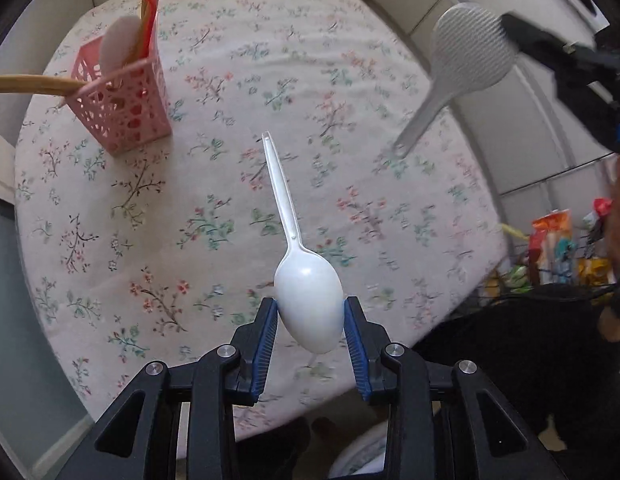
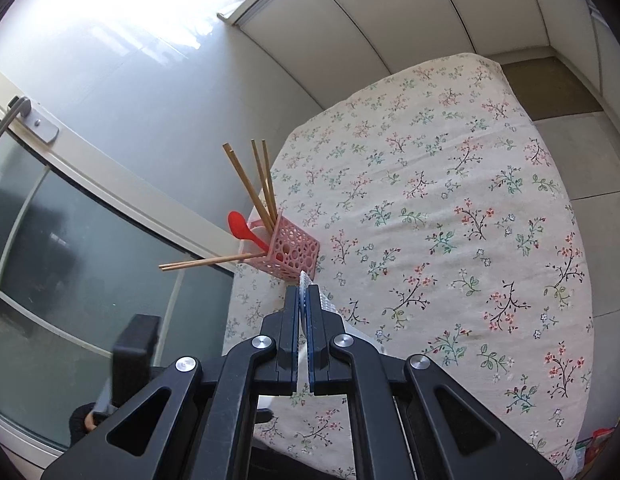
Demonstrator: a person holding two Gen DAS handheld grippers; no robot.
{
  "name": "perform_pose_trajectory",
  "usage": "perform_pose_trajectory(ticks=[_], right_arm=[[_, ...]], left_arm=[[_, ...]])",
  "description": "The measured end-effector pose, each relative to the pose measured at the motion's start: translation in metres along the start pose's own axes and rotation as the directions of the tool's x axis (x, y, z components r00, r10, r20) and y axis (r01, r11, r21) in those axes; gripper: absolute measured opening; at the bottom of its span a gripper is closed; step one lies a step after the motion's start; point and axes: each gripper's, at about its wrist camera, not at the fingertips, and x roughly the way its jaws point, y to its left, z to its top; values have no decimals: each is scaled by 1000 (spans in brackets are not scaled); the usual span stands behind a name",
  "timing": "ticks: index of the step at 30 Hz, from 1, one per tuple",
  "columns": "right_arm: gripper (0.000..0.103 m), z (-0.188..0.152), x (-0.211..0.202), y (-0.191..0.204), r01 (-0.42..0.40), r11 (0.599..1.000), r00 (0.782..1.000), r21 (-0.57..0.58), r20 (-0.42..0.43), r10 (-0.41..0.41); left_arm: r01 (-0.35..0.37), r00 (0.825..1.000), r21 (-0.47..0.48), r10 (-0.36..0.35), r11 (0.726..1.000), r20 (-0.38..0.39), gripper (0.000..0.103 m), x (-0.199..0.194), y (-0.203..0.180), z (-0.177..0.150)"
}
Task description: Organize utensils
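1. Spoon (image 1: 308, 308), white plastic, sits bowl-first between the blue pads of the left gripper (image 1: 310, 312); the jaws stand partly open, closed only as far as the bowl's sides allow, and the handle points away over the cloth (image 1: 214, 200).
2. Paddle (image 1: 470, 54), a pale grey dimpled rice scoop, is clamped by its head in the right gripper (image 2: 308, 296); in the right wrist view the jaws are pressed nearly together on its thin edge, and in the left wrist view its handle hangs down toward the cloth.
3. Cloth, floral and cream, covers the table, and its middle lies bare under both tools.
4. Basket (image 2: 290, 250), pink and perforated, stands near the table's far left edge, well apart from both grippers.
5. Chopsticks (image 2: 250, 184) lean out of the basket, some upright, two tipped sideways over its rim.
6. Red spoon (image 2: 242, 226) and a white scoop (image 1: 118, 46) also stand in the basket.
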Motion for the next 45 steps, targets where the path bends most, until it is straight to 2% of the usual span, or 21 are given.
perform_pose_trajectory(ticks=[4,7,9,13,16,19,23,24,26,27,30,33,35,38,40,42,44,45], right_arm=[[2,0,0,-2,-1,1000,1000,2,-5,1],[2,1,0,-2,-2,1000,1000,-2,-7,2],[2,0,0,-1,-3,1000,1000,-2,-7,3],[2,1,1,0,-2,1000,1000,-8,-12,2],[2,0,4,0,5,1000,1000,-7,-17,-5],[2,1,5,-2,14,1000,1000,-4,-18,-14],[2,2,4,-7,23,1000,1000,1,-14,-23],[2,3,4,-8,24,1000,1000,3,-14,-24],[2,3,3,-8,23,1000,1000,5,-14,-23],[2,3,3,-8,22,1000,1000,4,-14,-22],[2,3,2,-7,18,1000,1000,2,-11,-18],[2,1,1,-4,16,1000,1000,-3,-8,-16],[2,0,0,-2,17,1000,1000,-9,-3,-17],[3,-2,-3,2,14,1000,1000,-13,10,-14],[3,-1,-6,7,9,1000,1000,-23,27,-8],[3,-1,-8,12,2,999,999,-37,45,0],[2,-2,-9,18,-8,999,998,-48,59,11],[3,-2,-9,20,-13,999,998,-52,63,16]], left_arm=[[-107,991,-4,106,994,-85,35,33,21,1],[-220,968,13,220,975,-122,36,45,33,0],[-209,971,-5,207,978,-121,41,43,38,1],[-187,982,-11,187,982,-6,43,26,39,16],[-206,975,-32,208,978,72,43,24,42,38],[-224,969,-54,229,973,92,39,36,45,59],[-298,951,-42,300,954,75,30,59,45,73],[-299,949,-48,302,953,87,26,61,44,74],[-274,954,-84,282,958,106,12,60,47,71],[-276,952,-93,286,957,111,9,62,47,70],[-301,939,-109,315,947,140,9,61,43,62],[-267,934,-144,292,953,207,9,40,37,39],[-250,921,-154,284,956,265,9,18,31,27],[-244,882,-161,288,956,373,9,-24,17,5],[-223,844,-172,279,959,459,9,-58,10,-1],[-205,780,-188,276,961,561,9,-93,3,-1],[-197,691,-213,290,957,663,9,-126,-3,-3],[-184,636,-226,291,957,715,9,-142,-3,-5]])
